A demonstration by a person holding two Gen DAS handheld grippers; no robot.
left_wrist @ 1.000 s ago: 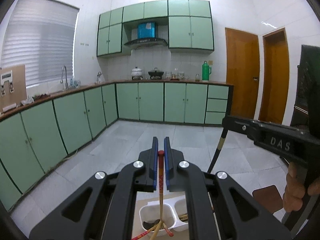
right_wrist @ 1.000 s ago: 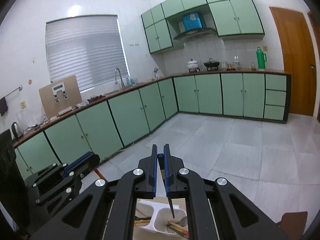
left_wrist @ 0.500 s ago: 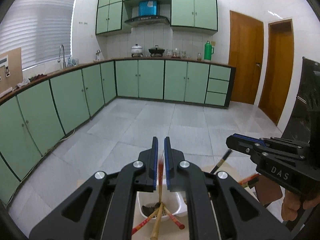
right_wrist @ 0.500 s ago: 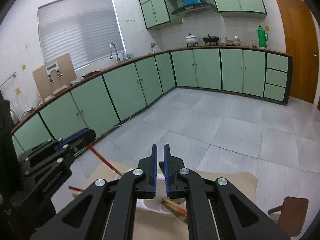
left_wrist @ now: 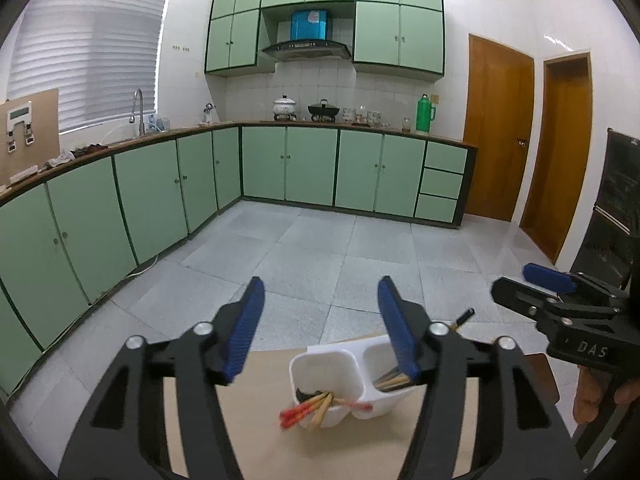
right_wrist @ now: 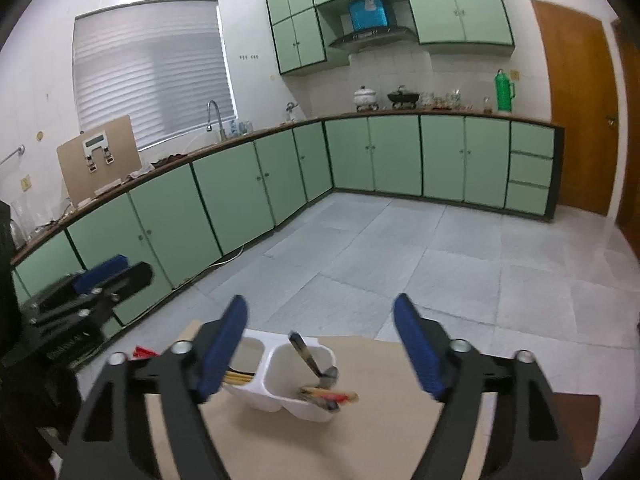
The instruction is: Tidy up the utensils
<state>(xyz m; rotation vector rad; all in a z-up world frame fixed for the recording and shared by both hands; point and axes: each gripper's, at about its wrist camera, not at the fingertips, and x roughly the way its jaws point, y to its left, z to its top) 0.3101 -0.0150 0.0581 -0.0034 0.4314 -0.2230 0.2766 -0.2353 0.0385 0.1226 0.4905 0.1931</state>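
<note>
A white two-compartment holder [left_wrist: 332,372] [right_wrist: 280,380] stands on the tan table, just below and beyond both grippers. In the left wrist view, red-tipped chopsticks [left_wrist: 310,410] lean out of its left compartment and brown sticks [left_wrist: 392,380] lie in the right one. A black handle [left_wrist: 464,316] pokes up behind it. In the right wrist view, a black-handled utensil [right_wrist: 310,358] leans in the right compartment above red-tipped sticks [right_wrist: 332,394]. My left gripper [left_wrist: 320,328] [right_wrist: 100,284] and right gripper [right_wrist: 320,344] [left_wrist: 552,296] are both opening, with nothing between the jaws.
The tan table top [left_wrist: 260,420] [right_wrist: 380,420] ends just past the holder, with grey tiled floor beyond. A brown seat [left_wrist: 540,376] [right_wrist: 576,412] stands off its right side. Green cabinets line the far walls. A person's hand [left_wrist: 596,396] holds the right gripper.
Both grippers were shut, the left on a red-tipped chopstick and the right on a black-handled utensil. Both sank toward the holder and opened; the utensils now rest in it.
</note>
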